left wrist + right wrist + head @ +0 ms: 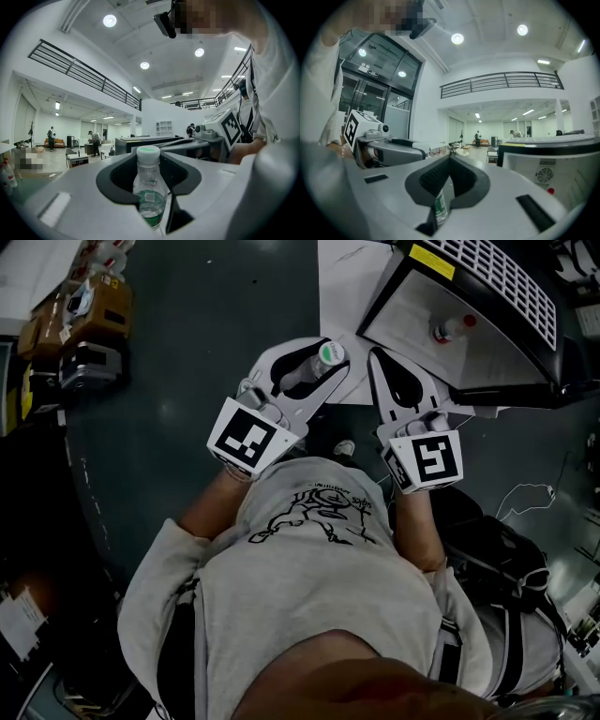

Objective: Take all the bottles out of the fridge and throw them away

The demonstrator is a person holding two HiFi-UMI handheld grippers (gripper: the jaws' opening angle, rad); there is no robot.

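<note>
- Below the head camera, over a dark floor (pixel 187 381), the left gripper (pixel 330 362) pinches a clear bottle (pixel 307 373) with a pale green cap. The bottle lies between its spread jaws.
- The right gripper (pixel 377 358) is just beside it, jaws pressed together. Past it, at upper right, is the black-framed fridge (pixel 487 381), where a second bottle (pixel 453 327) with a red cap lies on a pale surface.
- Looking along the left gripper (pixel 149 164), the bottle (pixel 150 187) stands upright in the dark jaw hollow. Its green label sits low and its cap is level with the jaw tips.
- Looking along the right gripper (pixel 449 161), the jaws meet. A thin strip of green label (pixel 440 206) shows in the slit low between them. I cannot tell what it belongs to.
</note>
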